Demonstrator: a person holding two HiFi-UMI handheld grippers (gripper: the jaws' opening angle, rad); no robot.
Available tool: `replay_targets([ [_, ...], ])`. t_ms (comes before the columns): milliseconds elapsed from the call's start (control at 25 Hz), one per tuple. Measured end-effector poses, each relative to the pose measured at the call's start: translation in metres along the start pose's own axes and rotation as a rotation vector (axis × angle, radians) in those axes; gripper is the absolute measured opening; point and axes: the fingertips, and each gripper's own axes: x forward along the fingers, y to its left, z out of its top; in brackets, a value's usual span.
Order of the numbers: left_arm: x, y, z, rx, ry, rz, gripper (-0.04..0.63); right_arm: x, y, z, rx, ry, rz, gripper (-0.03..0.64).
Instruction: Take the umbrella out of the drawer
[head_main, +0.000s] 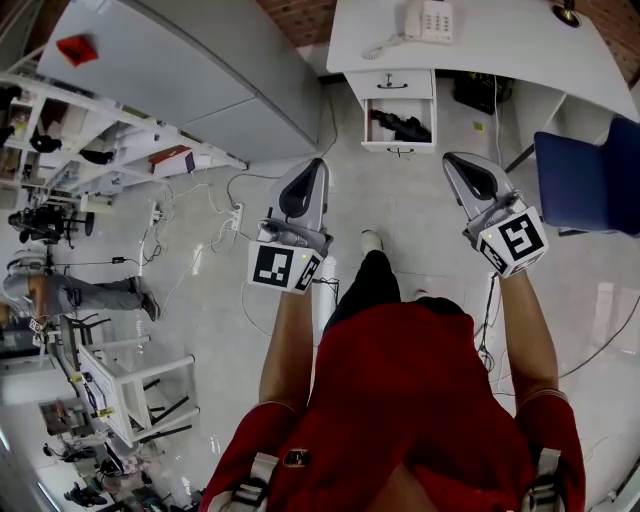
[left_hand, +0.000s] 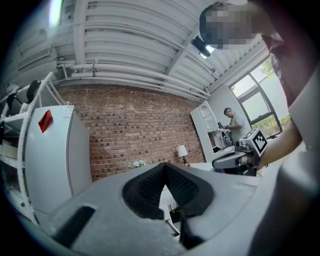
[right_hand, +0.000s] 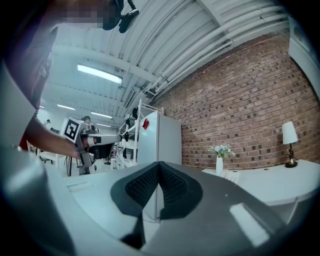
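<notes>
A black folded umbrella (head_main: 400, 127) lies in the open lower drawer (head_main: 399, 147) of the white desk (head_main: 500, 45) ahead of me. Both grippers are held level over the floor, well short of the drawer. My left gripper (head_main: 313, 162) points at the drawer from the left, and its jaws (left_hand: 164, 166) are shut with nothing between them. My right gripper (head_main: 452, 158) is to the right of the drawer's line, and its pads (right_hand: 159, 164) are also together and empty. Each gripper view shows the other gripper out to the side.
A telephone (head_main: 428, 20) stands on the desk. A blue chair (head_main: 590, 175) is on the right. A white fridge (head_main: 200, 70) and shelves stand on the left, with cables and a power strip (head_main: 237, 217) on the floor. A white frame (head_main: 130, 385) is at lower left.
</notes>
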Motion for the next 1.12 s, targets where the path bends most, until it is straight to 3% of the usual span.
replay_targets([
  [360,0.033,0.049,-0.034,-0.023,-0.017,-0.015,0.008,0.056,-0.015,-0.019,-0.041,0.066,-0.006,0.012],
  [1120,0.119,0.194,-0.118,-0.047,-0.006,-0.074,0.008,0.239,-0.073,-0.095,-0.105,0.226,-0.028,0.012],
])
